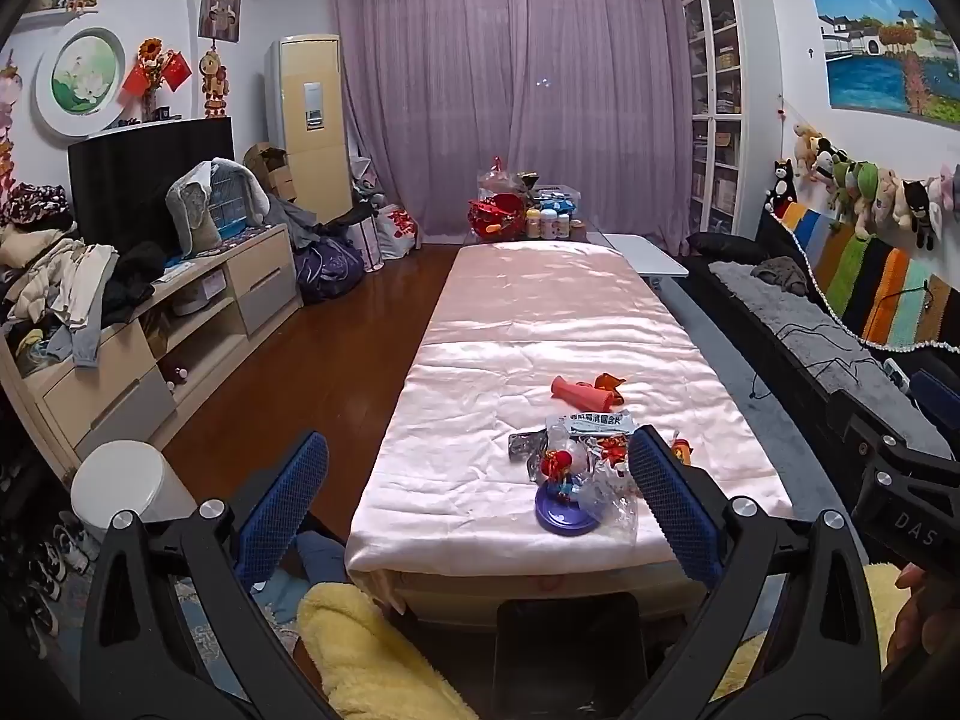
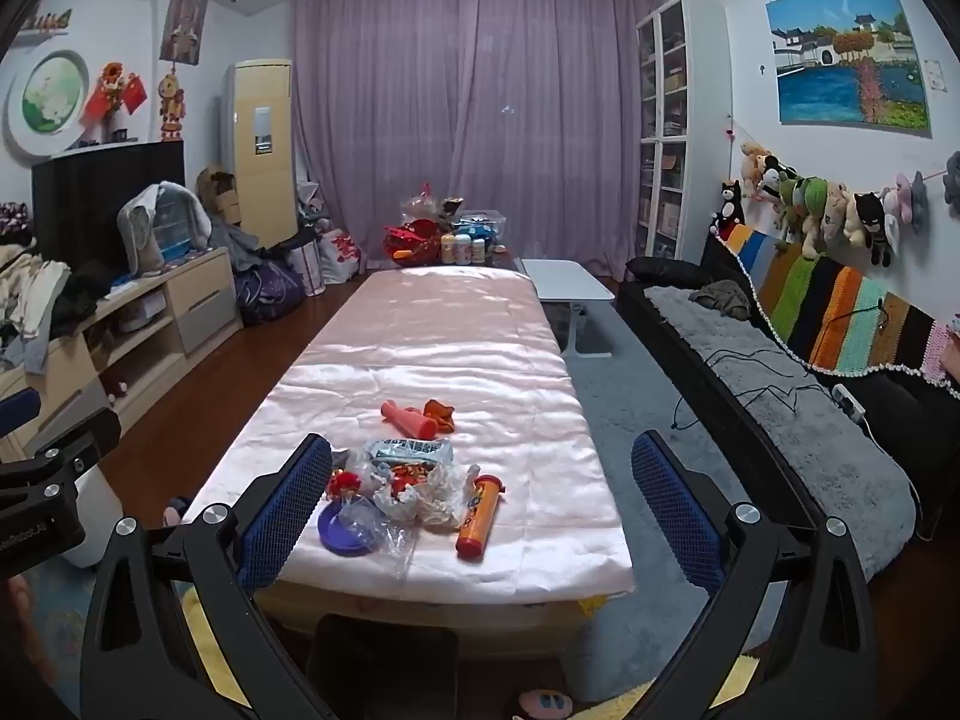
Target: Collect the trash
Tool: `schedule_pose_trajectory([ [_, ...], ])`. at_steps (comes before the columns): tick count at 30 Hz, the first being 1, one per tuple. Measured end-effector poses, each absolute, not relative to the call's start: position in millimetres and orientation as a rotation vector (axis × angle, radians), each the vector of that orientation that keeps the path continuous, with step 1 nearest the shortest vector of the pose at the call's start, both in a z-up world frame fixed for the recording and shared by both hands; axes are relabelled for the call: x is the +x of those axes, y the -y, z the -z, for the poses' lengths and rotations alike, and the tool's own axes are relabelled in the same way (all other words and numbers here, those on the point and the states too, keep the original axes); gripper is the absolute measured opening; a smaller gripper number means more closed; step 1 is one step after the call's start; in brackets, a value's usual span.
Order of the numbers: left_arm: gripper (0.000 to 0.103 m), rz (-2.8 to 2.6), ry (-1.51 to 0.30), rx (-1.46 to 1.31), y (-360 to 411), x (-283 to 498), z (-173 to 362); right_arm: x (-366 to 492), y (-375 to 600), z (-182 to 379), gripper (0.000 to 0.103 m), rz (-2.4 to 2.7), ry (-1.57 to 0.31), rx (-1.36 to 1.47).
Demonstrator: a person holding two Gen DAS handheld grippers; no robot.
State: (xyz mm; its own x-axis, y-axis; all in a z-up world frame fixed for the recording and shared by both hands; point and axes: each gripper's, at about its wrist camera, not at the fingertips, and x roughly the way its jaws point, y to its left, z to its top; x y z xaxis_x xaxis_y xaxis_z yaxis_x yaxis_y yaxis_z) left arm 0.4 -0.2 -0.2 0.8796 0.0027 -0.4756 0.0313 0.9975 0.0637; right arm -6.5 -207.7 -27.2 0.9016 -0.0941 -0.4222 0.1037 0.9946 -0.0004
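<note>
Hovering short of the near edge of the long table draped in pink satin cloth (image 2: 432,324), both empty: left gripper (image 1: 480,504) and right gripper (image 2: 480,510) spread wide, ready for pickup. Trash lying clustered near that edge: crumpled clear plastic wrappers (image 2: 420,495), silver foil snack packet (image 2: 411,450), orange cylindrical tube (image 2: 478,513). White round bin (image 1: 123,480) waiting on the floor by the table's left side.

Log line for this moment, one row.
left gripper open, empty | right gripper open, empty | trash pile untouched on pink-covered table | white bin left of table
</note>
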Motion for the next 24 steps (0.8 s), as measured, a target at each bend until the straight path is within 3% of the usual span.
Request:
schedule_pose_trajectory([
  [24,0.095,0.021,-0.492,0.049,-0.3,-0.8,-2.1,-7.0,208.2,28.4,0.100,0.100,-0.435,0.022],
])
